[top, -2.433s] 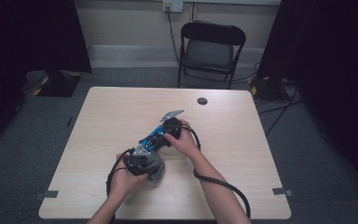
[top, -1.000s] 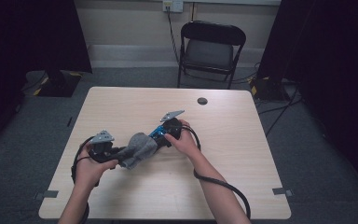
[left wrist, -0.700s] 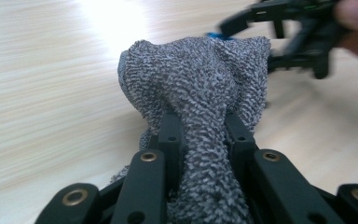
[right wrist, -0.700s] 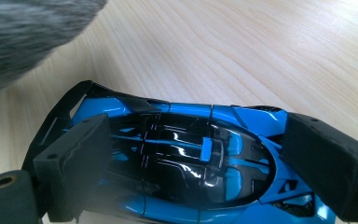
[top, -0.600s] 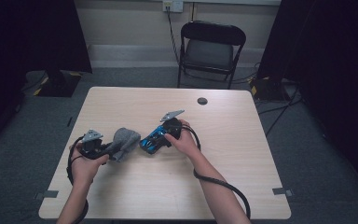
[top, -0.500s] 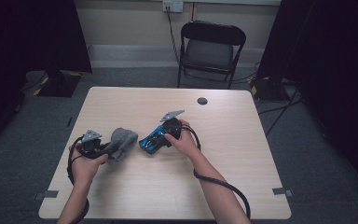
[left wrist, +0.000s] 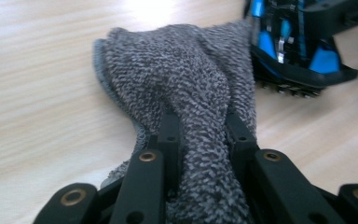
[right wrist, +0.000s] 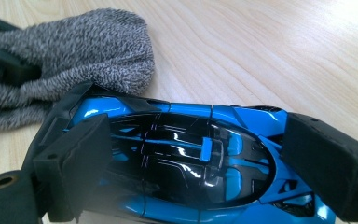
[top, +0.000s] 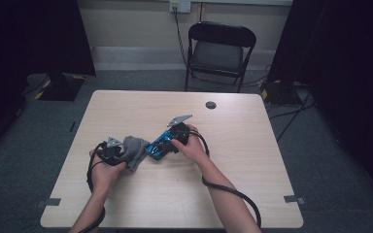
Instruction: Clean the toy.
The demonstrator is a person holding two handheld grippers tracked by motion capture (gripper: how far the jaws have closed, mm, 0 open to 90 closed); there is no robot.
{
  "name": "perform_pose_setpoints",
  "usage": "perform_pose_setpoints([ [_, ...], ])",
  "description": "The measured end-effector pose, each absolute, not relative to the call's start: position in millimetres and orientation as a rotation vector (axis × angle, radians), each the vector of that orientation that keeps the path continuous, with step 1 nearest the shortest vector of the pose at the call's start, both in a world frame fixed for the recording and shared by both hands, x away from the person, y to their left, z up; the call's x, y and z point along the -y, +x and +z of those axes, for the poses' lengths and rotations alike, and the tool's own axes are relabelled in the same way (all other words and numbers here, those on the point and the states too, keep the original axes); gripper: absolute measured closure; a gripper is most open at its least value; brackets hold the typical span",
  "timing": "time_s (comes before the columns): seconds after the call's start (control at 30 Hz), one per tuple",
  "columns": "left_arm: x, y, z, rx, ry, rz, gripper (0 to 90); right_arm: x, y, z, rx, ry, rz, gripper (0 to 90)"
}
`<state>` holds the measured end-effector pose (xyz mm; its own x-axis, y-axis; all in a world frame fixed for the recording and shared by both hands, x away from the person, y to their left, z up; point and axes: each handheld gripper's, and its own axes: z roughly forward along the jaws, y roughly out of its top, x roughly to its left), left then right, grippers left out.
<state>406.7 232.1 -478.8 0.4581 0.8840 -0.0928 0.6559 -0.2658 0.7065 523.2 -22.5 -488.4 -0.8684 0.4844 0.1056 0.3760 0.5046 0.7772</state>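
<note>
**Cloth and toy car, both gripped**

My left gripper (top: 119,151) is clamped on the grey terry cloth (left wrist: 186,88), bunched on the wooden table (top: 252,145). My right gripper (right wrist: 200,168) pinches the blue toy car (right wrist: 186,154) lengthwise, just beside the cloth.

Bare recording room: lone table (top: 252,160), folding chair (top: 218,51), dark curtains (top: 34,34), carpet (top: 39,131).

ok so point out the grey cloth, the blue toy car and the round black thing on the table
grey cloth (left wrist: 186,88): left gripper view, on its bunched middle above the jaws.
blue toy car (right wrist: 186,158): right gripper view, on its dark glossy roof.
round black thing (top: 211,105): high view, on its centre, near the table's far edge.
</note>
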Motion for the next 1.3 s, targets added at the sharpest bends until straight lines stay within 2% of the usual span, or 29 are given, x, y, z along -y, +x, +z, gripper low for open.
perform_pose_setpoints([
  [0.3,-217,397,-477,-1.23,2.055,0.344,73.8,22,524,-488,-2.619,0.753,1.298,7.9],
  [1.3,-176,373,-476,-1.087,2.105,0.238,74.2,22,524,-488,-2.622,0.749,1.294,7.9],
])
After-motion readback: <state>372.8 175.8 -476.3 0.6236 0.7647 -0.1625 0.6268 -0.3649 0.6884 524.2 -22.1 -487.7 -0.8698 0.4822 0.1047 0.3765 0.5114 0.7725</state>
